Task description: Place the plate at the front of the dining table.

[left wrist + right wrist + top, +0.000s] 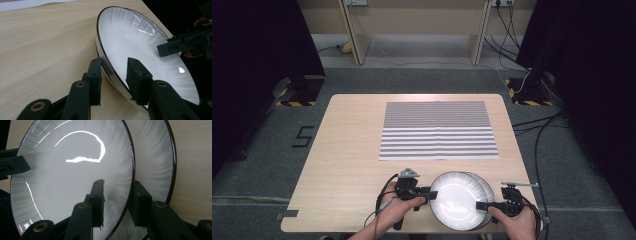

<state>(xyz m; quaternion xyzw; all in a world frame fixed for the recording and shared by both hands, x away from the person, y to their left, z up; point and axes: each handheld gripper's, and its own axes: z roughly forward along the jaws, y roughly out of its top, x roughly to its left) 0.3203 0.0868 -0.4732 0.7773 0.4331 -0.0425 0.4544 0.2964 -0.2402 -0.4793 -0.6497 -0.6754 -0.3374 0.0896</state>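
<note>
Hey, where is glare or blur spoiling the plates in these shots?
High view: the top plate is washed out white by glare. Right gripper view: a bright curved reflection streaks across its glaze, and the lower plate shows behind it. Left gripper view: small highlight streaks near the far rim; the right claw is dim against the dark background.

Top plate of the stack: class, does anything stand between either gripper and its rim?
Nothing visible does. The left gripper already straddles the top plate's rim, one jaw inside and one outside. The right gripper straddles the opposite rim, above the lower plate. The striped mat lies farther away on the table.
</note>
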